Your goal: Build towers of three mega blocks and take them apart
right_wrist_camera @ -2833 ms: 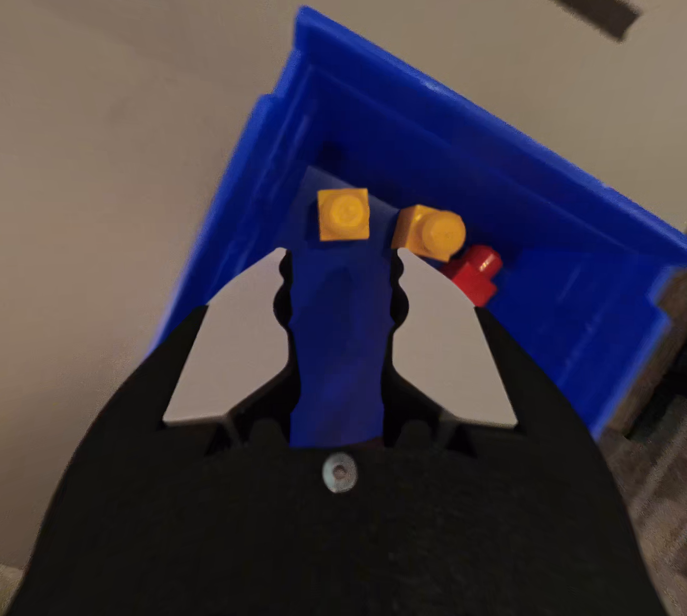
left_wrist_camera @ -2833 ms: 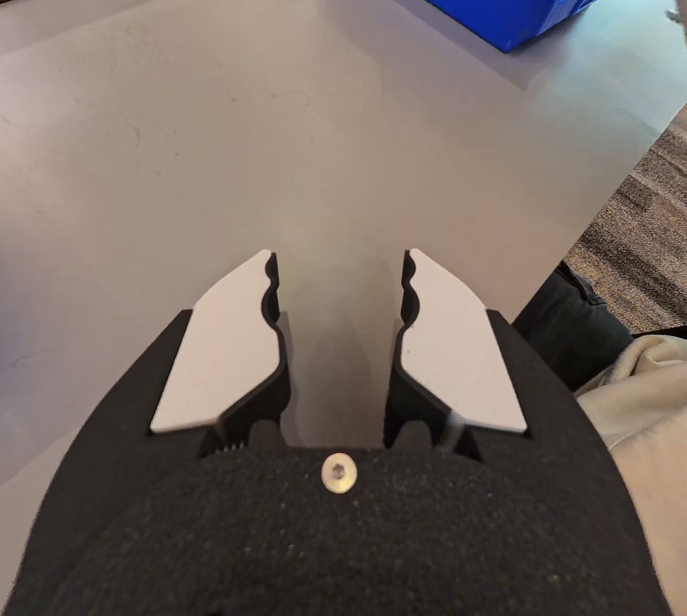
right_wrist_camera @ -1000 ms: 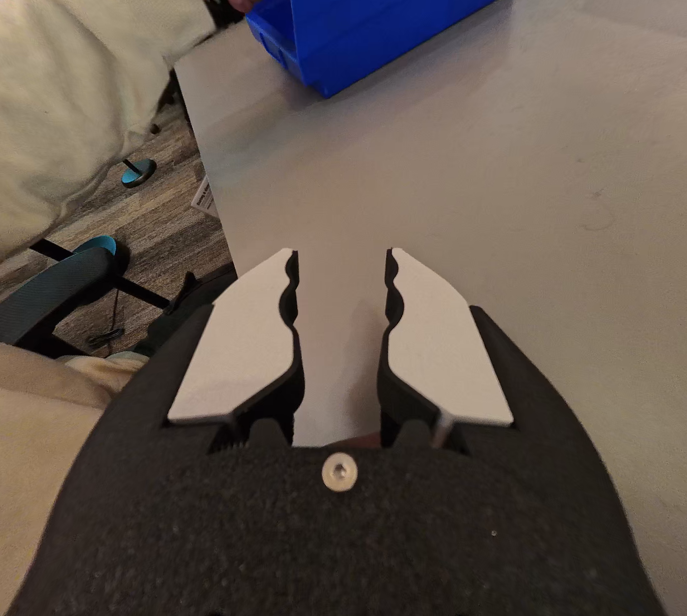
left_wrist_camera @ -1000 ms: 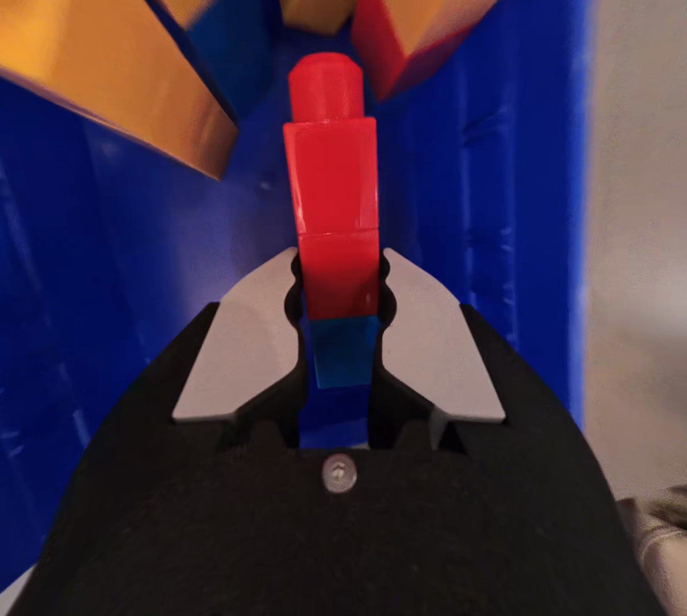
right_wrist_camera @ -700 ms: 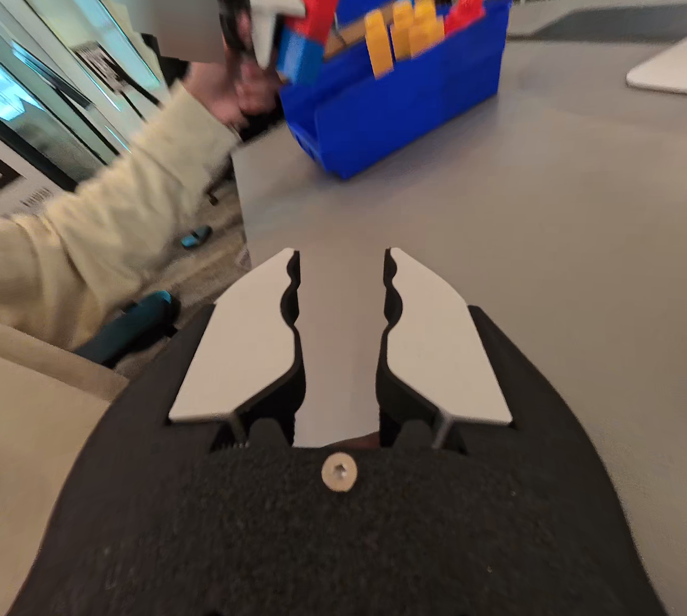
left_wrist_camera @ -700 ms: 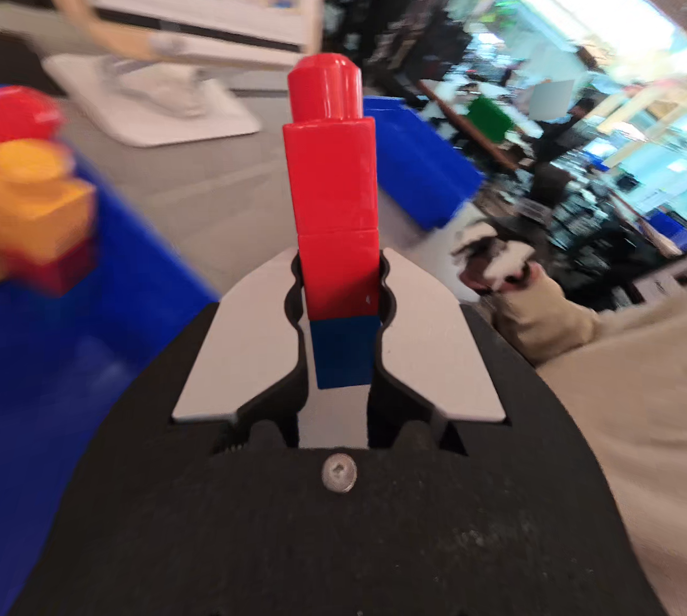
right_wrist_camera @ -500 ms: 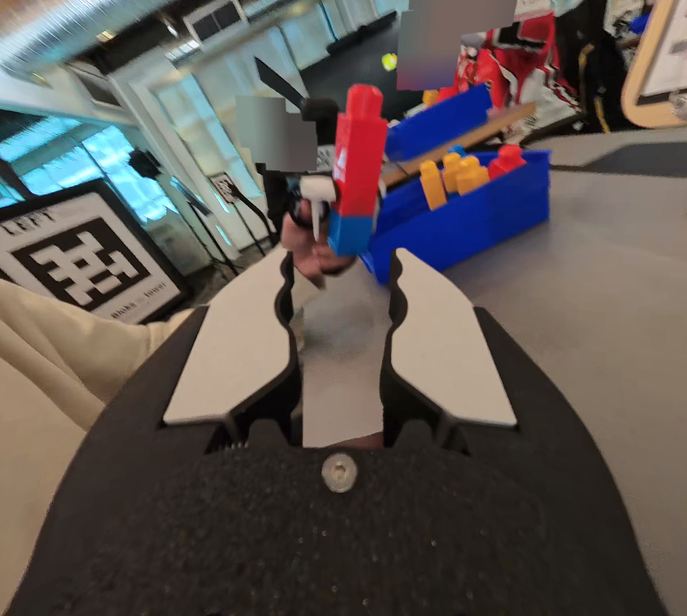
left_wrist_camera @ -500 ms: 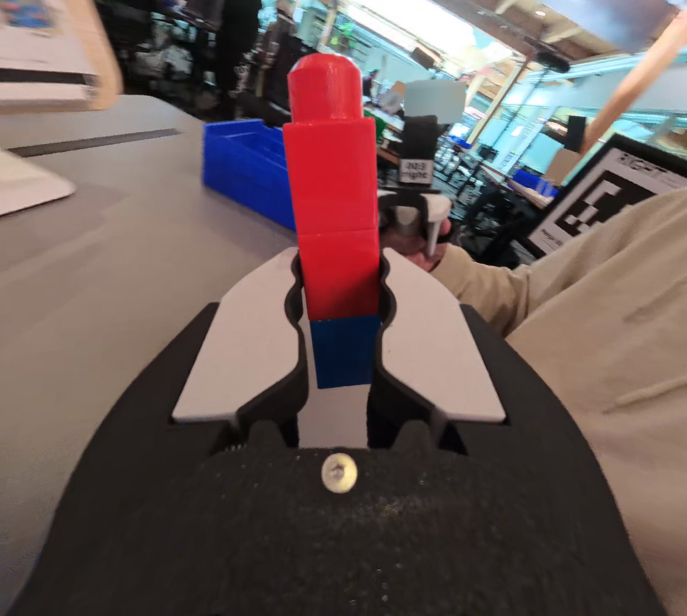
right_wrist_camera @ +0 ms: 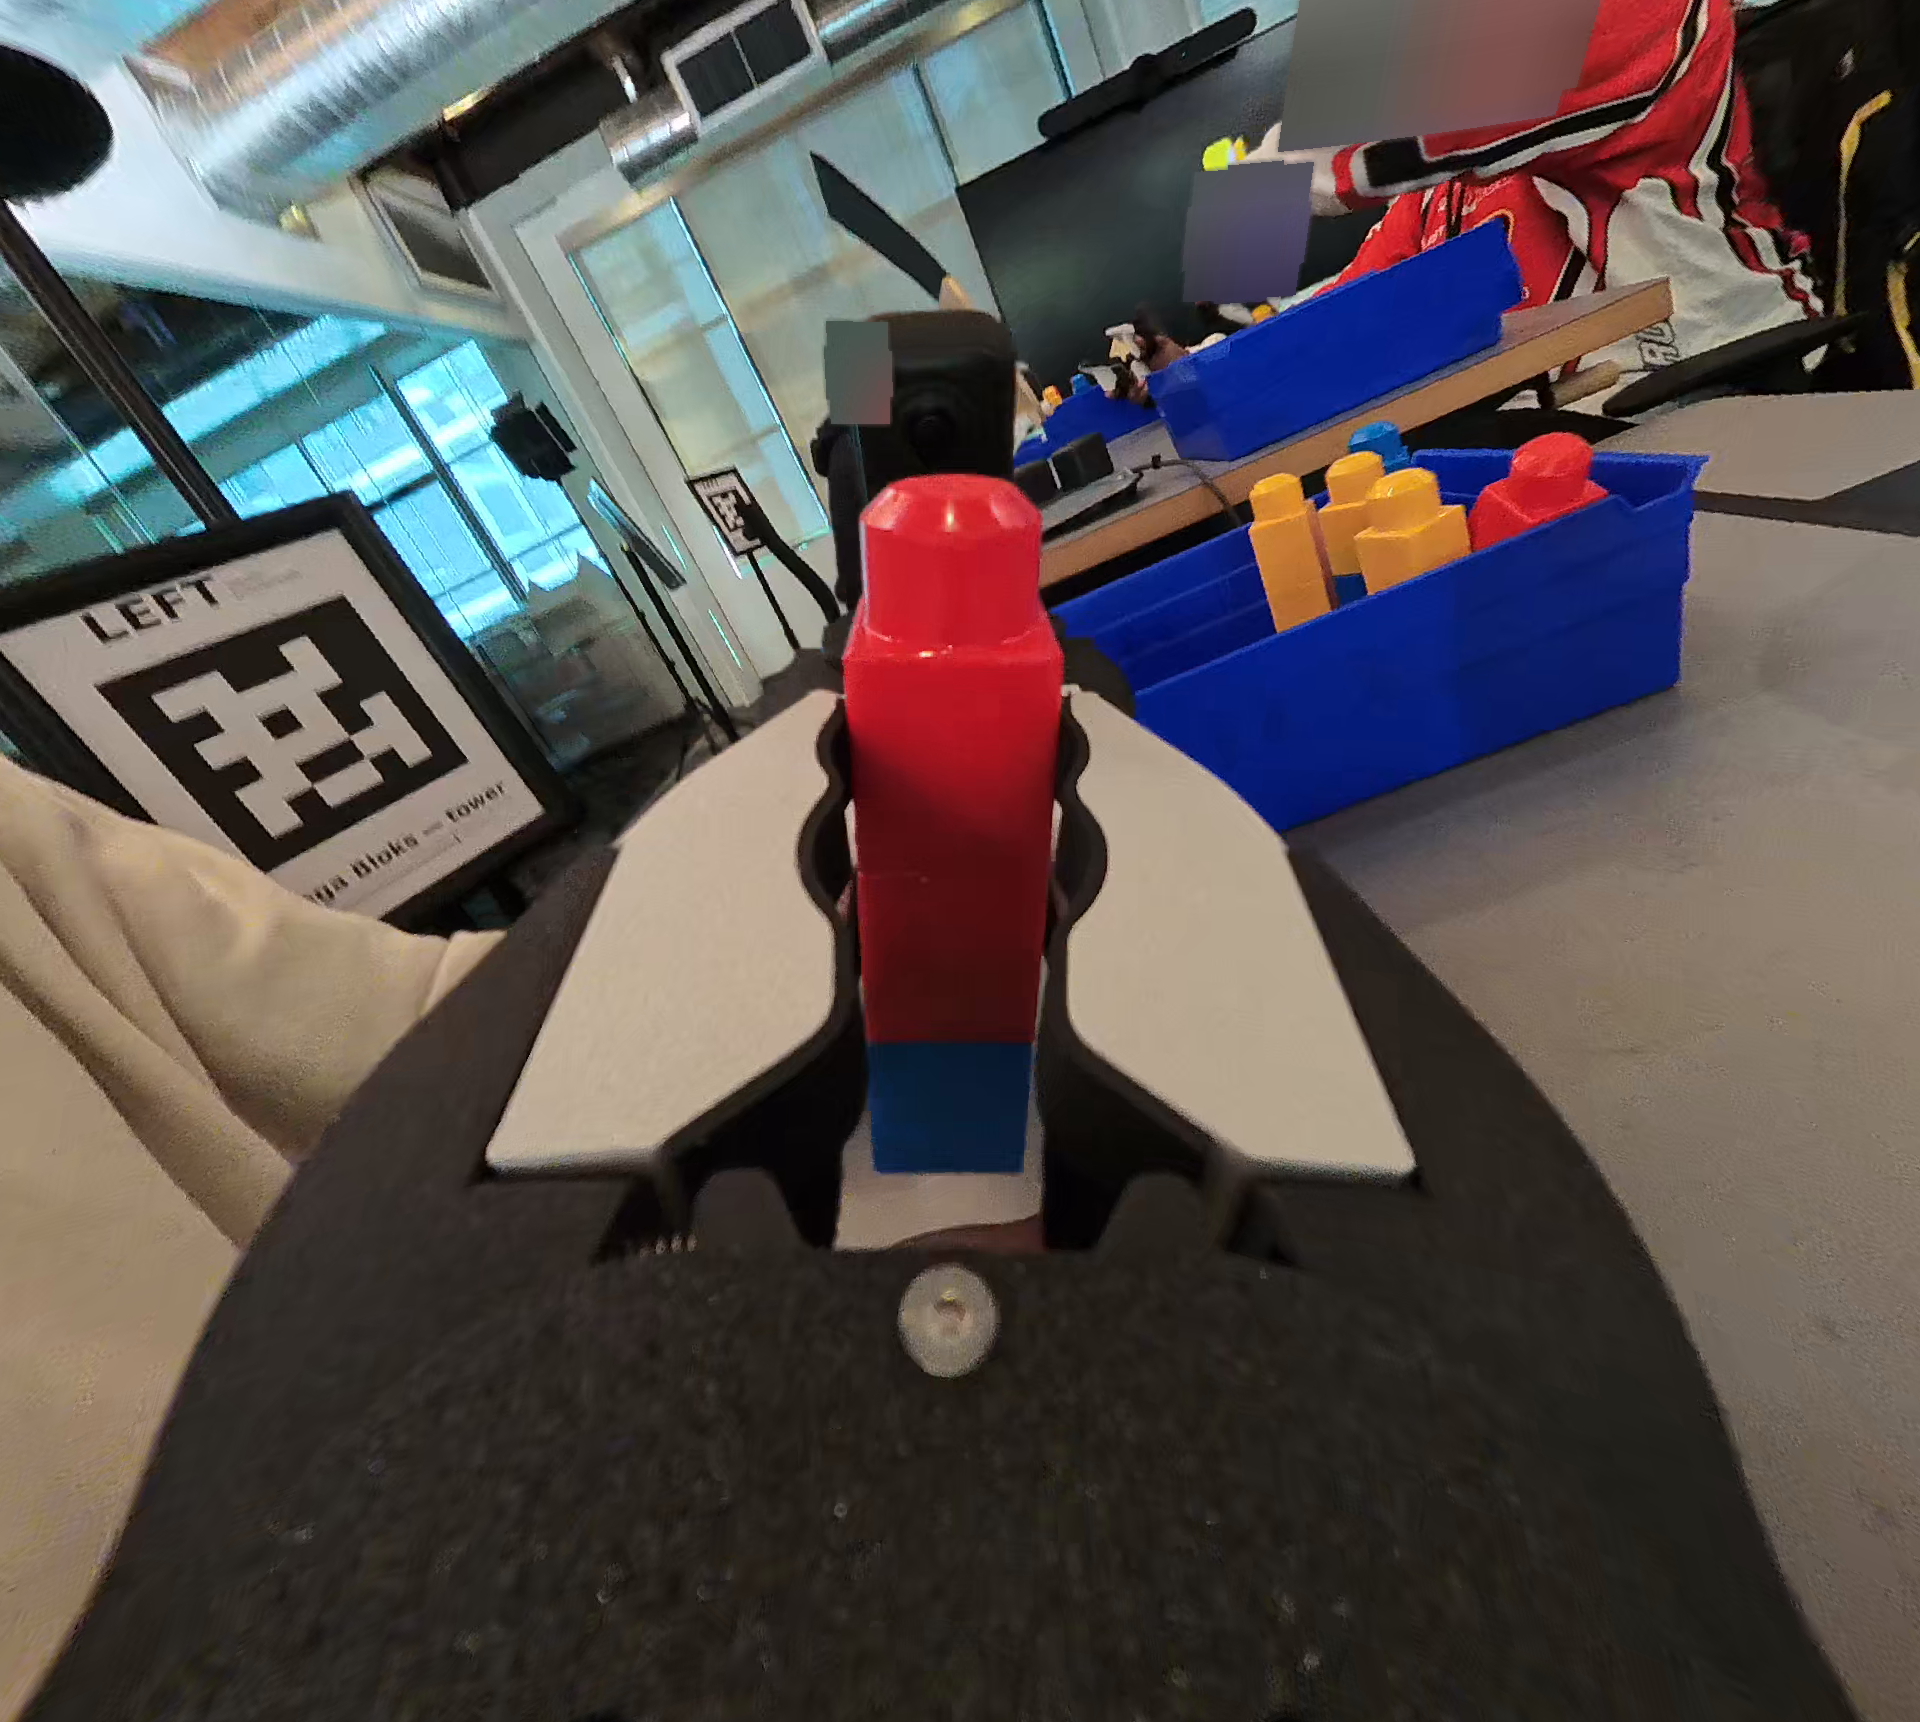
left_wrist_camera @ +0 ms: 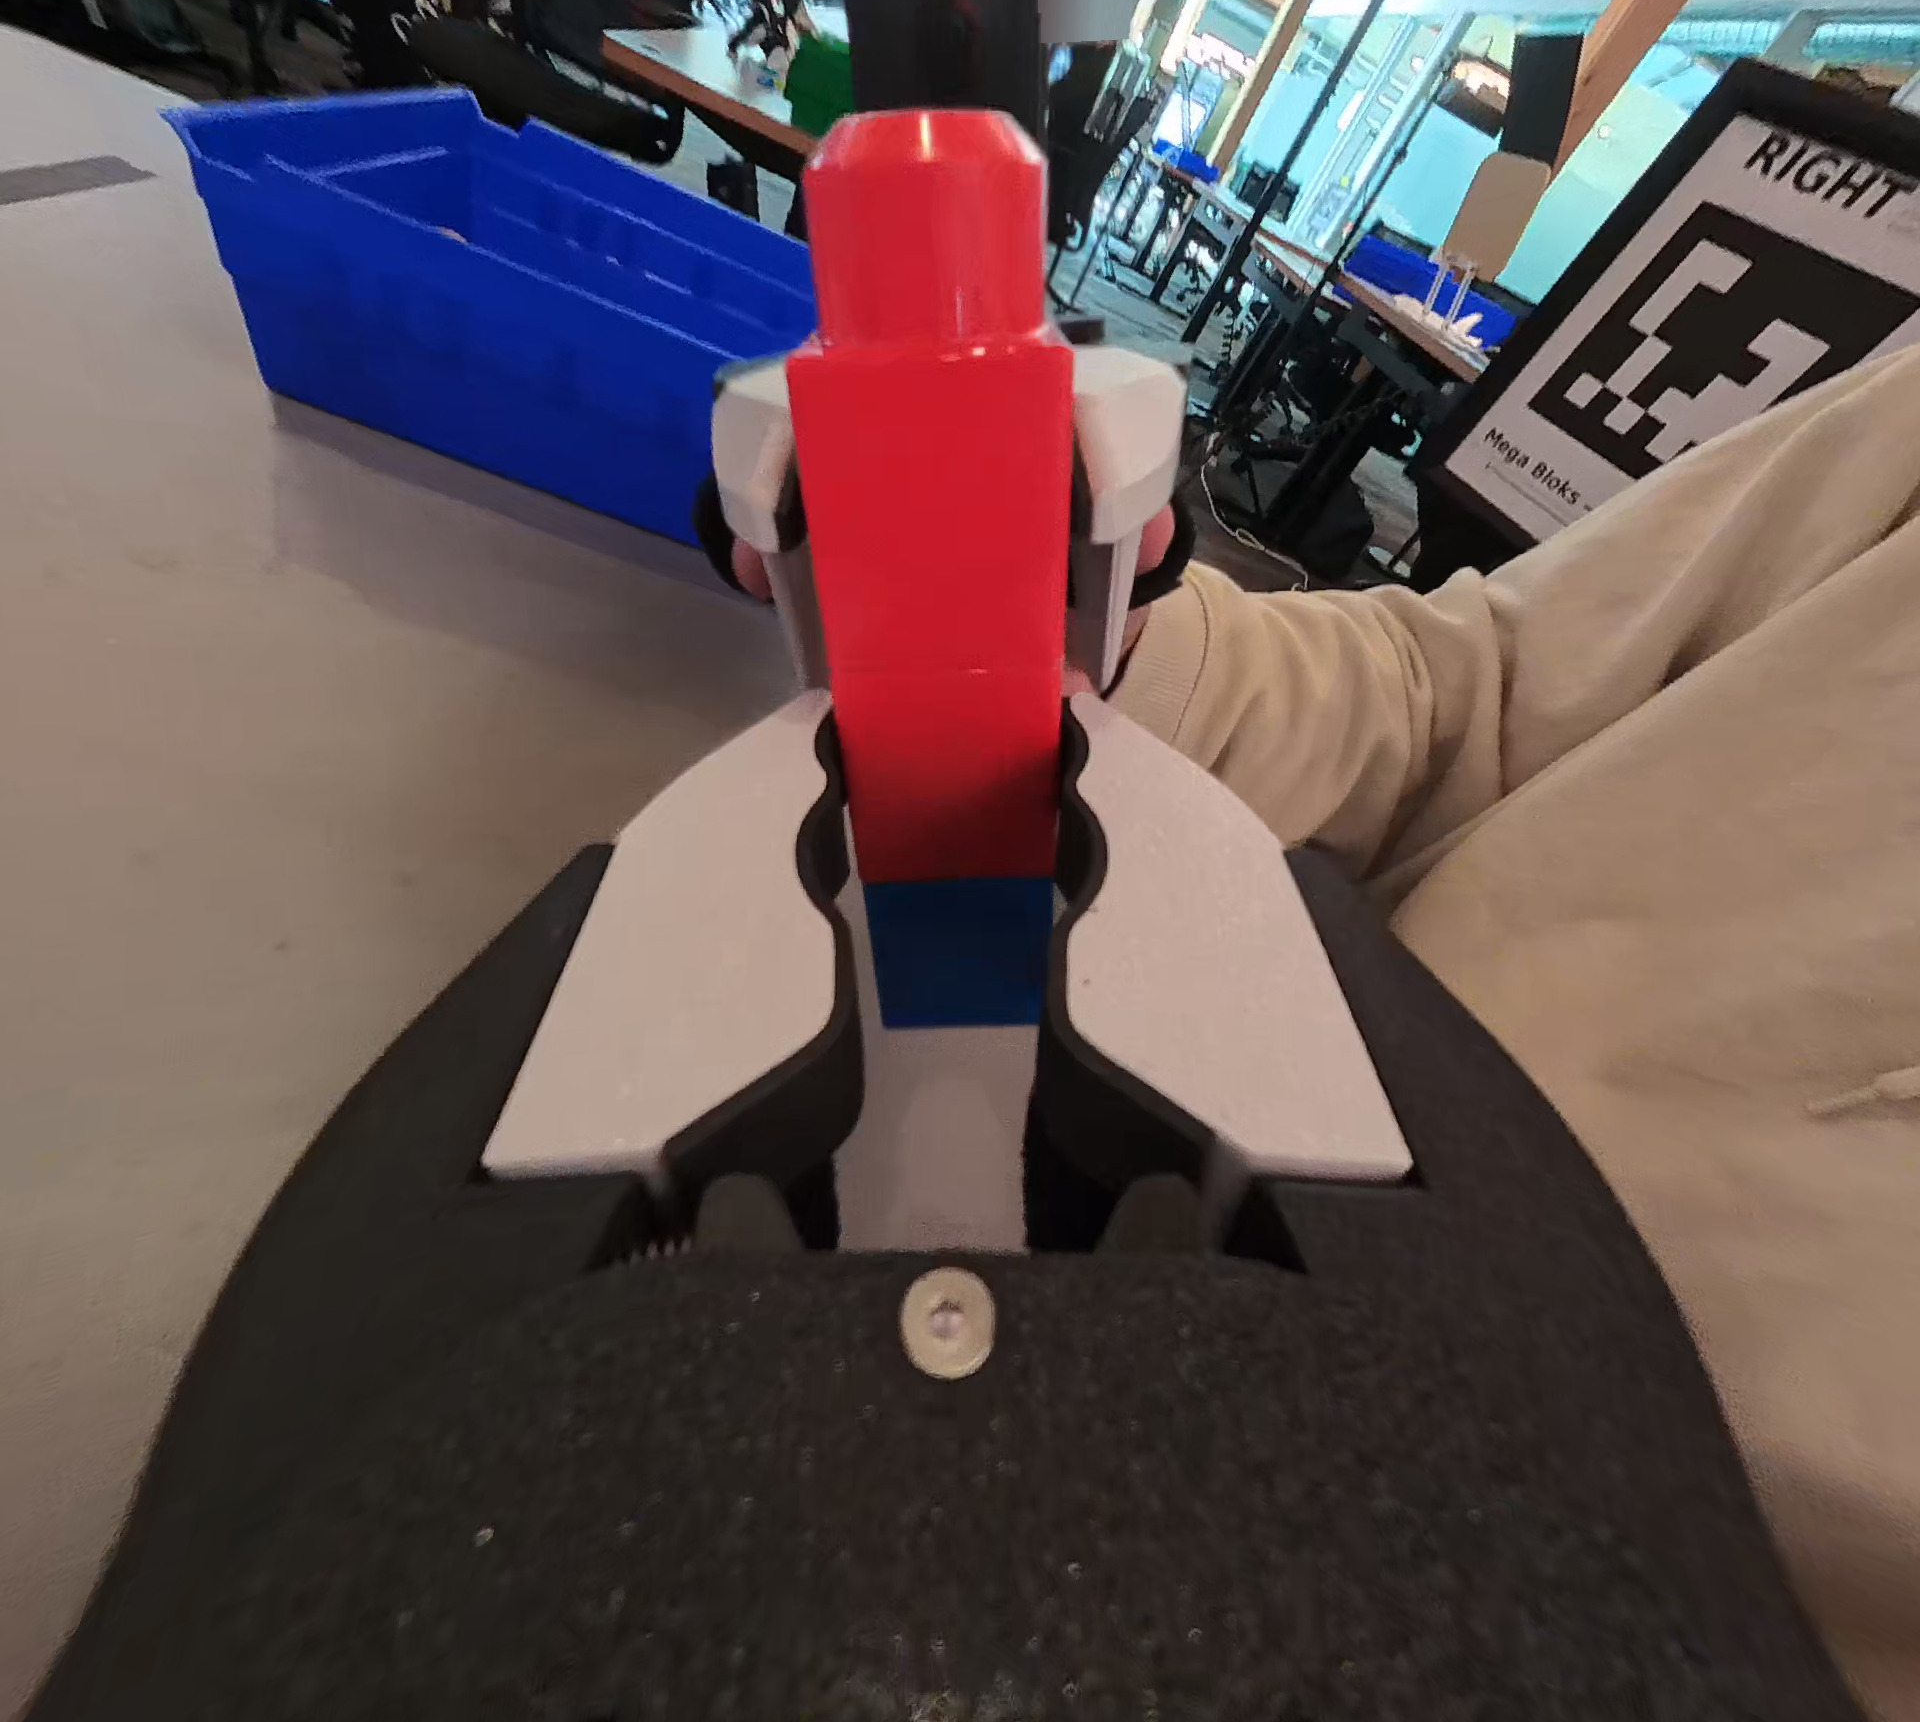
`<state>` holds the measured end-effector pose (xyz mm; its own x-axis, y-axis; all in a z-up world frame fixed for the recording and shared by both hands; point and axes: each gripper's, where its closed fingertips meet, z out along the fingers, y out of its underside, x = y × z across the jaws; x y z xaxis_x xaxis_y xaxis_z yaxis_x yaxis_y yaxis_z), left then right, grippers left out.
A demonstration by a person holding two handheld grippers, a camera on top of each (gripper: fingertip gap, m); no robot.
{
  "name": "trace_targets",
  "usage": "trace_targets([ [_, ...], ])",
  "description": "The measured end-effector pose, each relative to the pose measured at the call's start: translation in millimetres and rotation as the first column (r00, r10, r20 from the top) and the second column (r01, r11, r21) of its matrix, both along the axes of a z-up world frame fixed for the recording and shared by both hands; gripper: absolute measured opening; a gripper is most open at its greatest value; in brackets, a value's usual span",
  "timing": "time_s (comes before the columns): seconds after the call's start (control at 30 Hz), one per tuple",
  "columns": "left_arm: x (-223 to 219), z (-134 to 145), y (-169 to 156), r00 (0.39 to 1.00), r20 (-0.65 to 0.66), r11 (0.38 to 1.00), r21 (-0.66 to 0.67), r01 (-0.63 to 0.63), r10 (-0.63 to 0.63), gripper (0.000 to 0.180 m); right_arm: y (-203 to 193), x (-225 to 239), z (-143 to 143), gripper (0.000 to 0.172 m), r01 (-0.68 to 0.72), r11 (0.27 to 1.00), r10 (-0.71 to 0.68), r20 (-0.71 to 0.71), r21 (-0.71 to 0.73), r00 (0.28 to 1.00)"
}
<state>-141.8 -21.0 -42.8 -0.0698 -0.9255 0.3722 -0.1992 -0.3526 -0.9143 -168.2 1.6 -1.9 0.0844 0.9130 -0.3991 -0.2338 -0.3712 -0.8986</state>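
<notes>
Left claw (left_wrist_camera: 948,825): pinching the tower, pads pressed on the middle red block, the blue block sitting deeper between the fingers.
Right claw (right_wrist_camera: 948,799): closed on the same tower from the opposite side, pads against the top red block; its white fingers (left_wrist_camera: 1127,436) flank that block in the left wrist view.
Tower (left_wrist_camera: 930,550): three mega blocks, red on red on blue, held upright in the air between both claws above the worktop (left_wrist_camera: 312,737).
Near blue bin (right_wrist_camera: 1455,696): standing on the worktop beyond the tower; holds several yellow blocks (right_wrist_camera: 1351,529), a red block (right_wrist_camera: 1538,488) and a blue one behind them, all poking above the rim.
Other blue bin (left_wrist_camera: 499,290): on the worktop in the left wrist view; its contents cannot be made out.
Far blue bins (right_wrist_camera: 1340,363): on a wooden table behind, contents too small to tell.
Surroundings: cream sleeves (left_wrist_camera: 1455,685), framed marker signs (right_wrist_camera: 270,716).
</notes>
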Motion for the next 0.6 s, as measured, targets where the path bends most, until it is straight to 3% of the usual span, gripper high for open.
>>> trace_targets([
  [0.07, -0.7, -9.6, -6.9, 0.998, -0.033, 0.999, -0.014, 0.049, -0.050, 0.036, 1.7, 5.3, 13.1, 0.037, -0.003, 1.000, 0.003, -0.090, 0.001, 0.996],
  [0.1, -0.1, -24.0, -9.5, 0.993, -0.100, 0.998, 0.002, 0.057, -0.056, 0.036, 5.7, 16.2, 28.1, 0.036, -0.010, 1.000, 0.007, -0.184, -0.017, 0.983],
  [0.17, 1.5, -49.8, -16.8, 0.978, -0.200, 0.998, 0.012, 0.069, -0.065, 0.036, 18.5, 35.5, 46.0, 0.036, 0.009, 1.000, -0.012, -0.221, -0.018, 0.975],
  [0.23, 1.2, -48.9, -20.2, 0.985, -0.159, 0.998, -0.017, 0.064, -0.066, 0.036, 28.6, 54.1, 64.3, 0.036, 0.042, 0.999, -0.040, -0.230, 0.007, 0.972],
  [0.37, -5.0, -36.1, -11.9, 0.997, -0.077, 0.999, -0.039, 0.015, -0.018, 0.036, 32.2, 70.6, 76.4, 0.036, 0.077, 0.996, -0.068, -0.154, 0.053, 0.986],
  [0.47, -14.6, -29.8, 22.4, 0.974, -0.086, 0.977, -0.015, -0.213, 0.211, 0.037, 30.7, 83.9, 56.6, 0.036, 0.187, 0.982, -0.187, 0.010, 0.041, 0.982],
  [0.53, -35.1, -33.0, 55.2, 0.867, -0.163, 0.881, 0.061, -0.468, 0.472, 0.037, 39.2, 117.3, 31.4, 0.036, 0.394, 0.915, -0.403, 0.261, 0.091, 0.877],
  [0.6, -57.4, -37.1, 71.3, 0.740, -0.251, 0.781, 0.165, -0.603, 0.624, 0.037, 51.0, 179.6, 15.4, 0.036, 0.583, 0.792, -0.588, 0.484, 0.183, 0.648],
])
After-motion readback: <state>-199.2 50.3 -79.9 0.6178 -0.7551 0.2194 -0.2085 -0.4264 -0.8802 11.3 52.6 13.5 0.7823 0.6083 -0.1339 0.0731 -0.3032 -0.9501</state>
